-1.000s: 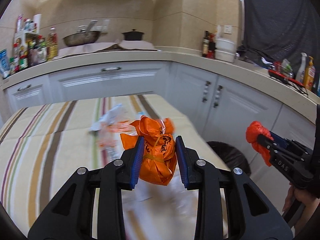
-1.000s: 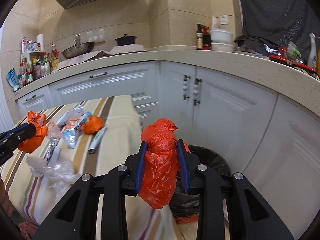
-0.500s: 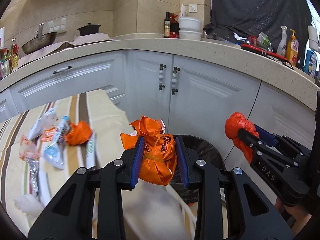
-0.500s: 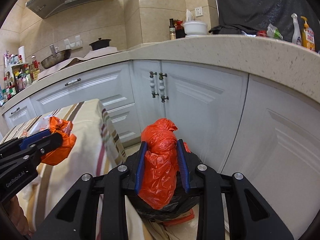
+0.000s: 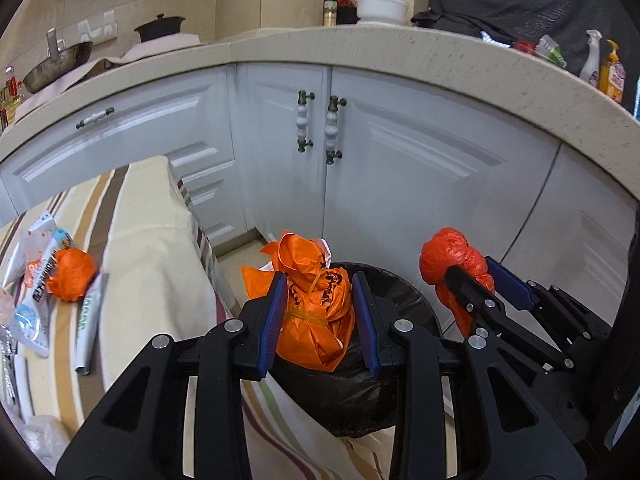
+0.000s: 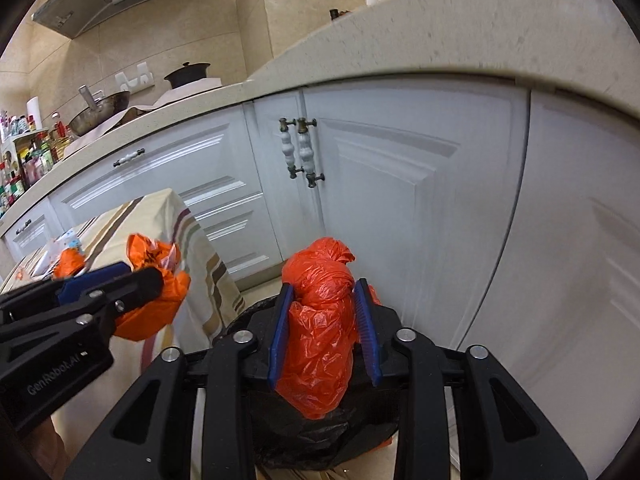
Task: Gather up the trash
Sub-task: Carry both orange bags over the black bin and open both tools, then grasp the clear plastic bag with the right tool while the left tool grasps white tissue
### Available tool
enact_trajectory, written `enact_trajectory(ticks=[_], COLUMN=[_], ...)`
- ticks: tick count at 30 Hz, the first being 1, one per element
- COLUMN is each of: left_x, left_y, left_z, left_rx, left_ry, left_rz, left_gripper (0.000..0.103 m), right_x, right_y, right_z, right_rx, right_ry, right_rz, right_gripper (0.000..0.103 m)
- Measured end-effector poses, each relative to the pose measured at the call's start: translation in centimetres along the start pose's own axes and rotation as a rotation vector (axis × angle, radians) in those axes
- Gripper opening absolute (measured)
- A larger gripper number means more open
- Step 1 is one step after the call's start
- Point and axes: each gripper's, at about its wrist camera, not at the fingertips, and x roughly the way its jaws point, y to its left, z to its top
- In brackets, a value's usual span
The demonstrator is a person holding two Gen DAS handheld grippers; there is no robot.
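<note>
My left gripper [image 5: 318, 280] grips a knotted orange trash bag [image 5: 316, 320] over the near rim of a black-lined trash bin [image 5: 416, 308]. Its jaws are opening, and the blue pads still touch the bag. In the right wrist view, my right gripper [image 6: 324, 288] has a crumpled red plastic bag [image 6: 320, 340] between its pads above the same bin [image 6: 244, 322]. Those jaws are opening too, and the bag has not dropped. Each view shows the other gripper, the right gripper [image 5: 472, 268] and the left gripper [image 6: 152, 276], side by side.
A table under a striped cloth [image 5: 152, 240] stands just left of the bin. On it lie an orange wad [image 5: 72, 274], snack wrappers [image 5: 36, 300] and a tube [image 5: 86, 332]. White cabinet doors [image 5: 400, 184] and a stone counter [image 5: 440, 52] close off the space behind the bin.
Both grippers have swung right from over the table and dipped to the bin, each with its bag. The gaps between the pads have widened a little, more on the right.
</note>
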Motion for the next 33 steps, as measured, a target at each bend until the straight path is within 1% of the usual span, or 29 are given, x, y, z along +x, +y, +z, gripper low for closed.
enact_trajectory(ticks=[1,2,3,6,10,15,17,20,23,27,30,33], left_x=[0.5,0.9,1.2,1.3,0.6,-1.4,-2.7,-4.7,-6.9,-9.8,-12.1,-14.2], left_y=[0.0,0.0,0.0,0.1,0.4,1.4,2.1,3.3,5.0,8.0,10.4,13.2], left_z=[0.0,0.1,0.1,0.1,0.1,0.3,0.3,0.2,-0.2,-1.1,-2.1,-3.4], left_rx=[-0.003,-0.009,-0.017,-0.025,-0.026,-0.027,-0.027,-0.025,-0.029,-0.046,-0.047,-0.066], left_ry=[0.009,0.017,0.018,0.016,0.004,-0.023,-0.037,-0.063,-0.082,-0.099,-0.119,-0.132], left_rz=[0.005,0.011,0.015,0.013,0.004,-0.012,-0.013,0.001,0.016,0.043,0.09,0.141], left_gripper=[0.038,0.047,0.053,0.055,0.056,0.056,0.057,0.06,0.06,0.061,0.065,0.066], right_x=[0.3,0.5,0.8,1.0,0.5,-1.3,-2.2,-3.8,-4.9,-6.4,-7.4,-8.1], right_y=[-0.1,-0.2,-0.4,-1.0,-1.4,-0.7,-0.2,1.1,2.4,5.1,7.4,10.0], right_z=[0.0,0.0,0.0,-0.1,-0.2,0.1,0.3,0.6,0.7,0.4,0.0,-0.6], right_rx=[0.005,0.01,0.017,0.03,0.045,0.039,0.036,0.024,0.012,-0.011,-0.032,-0.059], right_ry=[0.002,0.0,-0.001,0.003,0.003,-0.017,-0.032,-0.056,-0.068,-0.073,-0.077,-0.074], right_rz=[-0.003,-0.009,-0.014,-0.027,-0.041,-0.051,-0.052,-0.047,-0.037,-0.011,0.019,0.055], right_gripper=[0.045,0.049,0.051,0.052,0.052,0.053,0.055,0.057,0.058,0.058,0.06,0.06])
